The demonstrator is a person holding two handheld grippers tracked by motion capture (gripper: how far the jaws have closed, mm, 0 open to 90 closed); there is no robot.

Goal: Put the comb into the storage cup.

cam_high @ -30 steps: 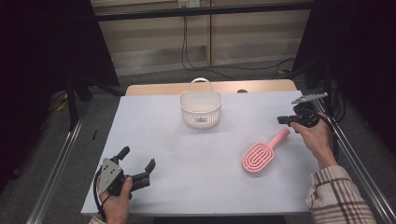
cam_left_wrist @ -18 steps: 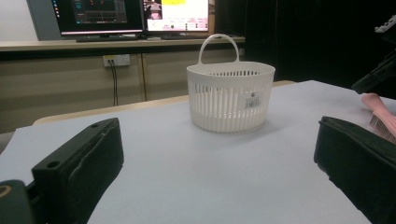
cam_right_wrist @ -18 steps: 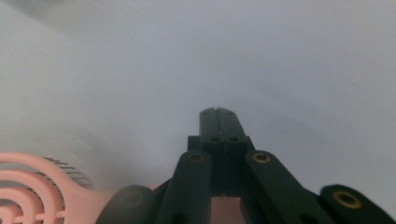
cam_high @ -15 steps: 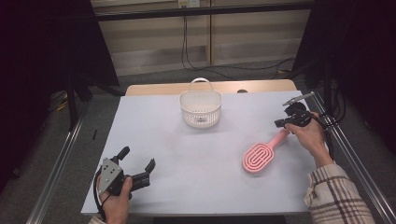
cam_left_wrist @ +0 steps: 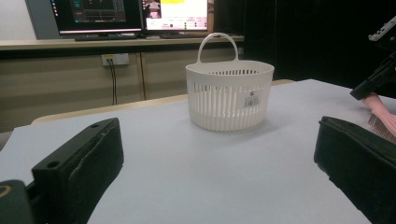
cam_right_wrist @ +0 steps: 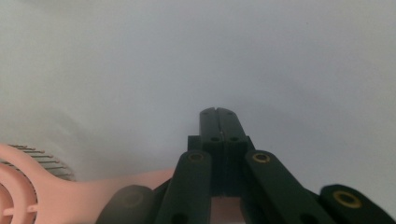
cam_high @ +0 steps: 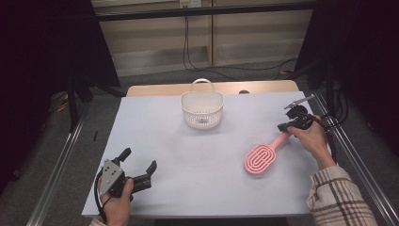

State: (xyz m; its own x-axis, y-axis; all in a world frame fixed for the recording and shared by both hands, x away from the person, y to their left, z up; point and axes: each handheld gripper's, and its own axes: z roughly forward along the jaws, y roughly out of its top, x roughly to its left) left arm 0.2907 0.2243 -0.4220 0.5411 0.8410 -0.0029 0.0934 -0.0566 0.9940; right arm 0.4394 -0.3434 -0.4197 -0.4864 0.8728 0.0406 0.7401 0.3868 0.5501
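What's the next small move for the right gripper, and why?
Probably open the right gripper: its jaws are pressed together with nothing between them, above the pink brush handle, so it cannot take the handle until they part. The left gripper rests open.

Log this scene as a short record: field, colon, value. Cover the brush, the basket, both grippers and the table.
brush: pink hairbrush lying flat on the table's right side, handle toward the right gripper
basket: white slotted basket with handle, upright, at the far middle, nothing seen inside
left gripper: left gripper low at the near left corner, jaws wide apart, nothing between them
right gripper: right gripper jaws closed together, over the brush handle; not gripping it
table: pale tabletop
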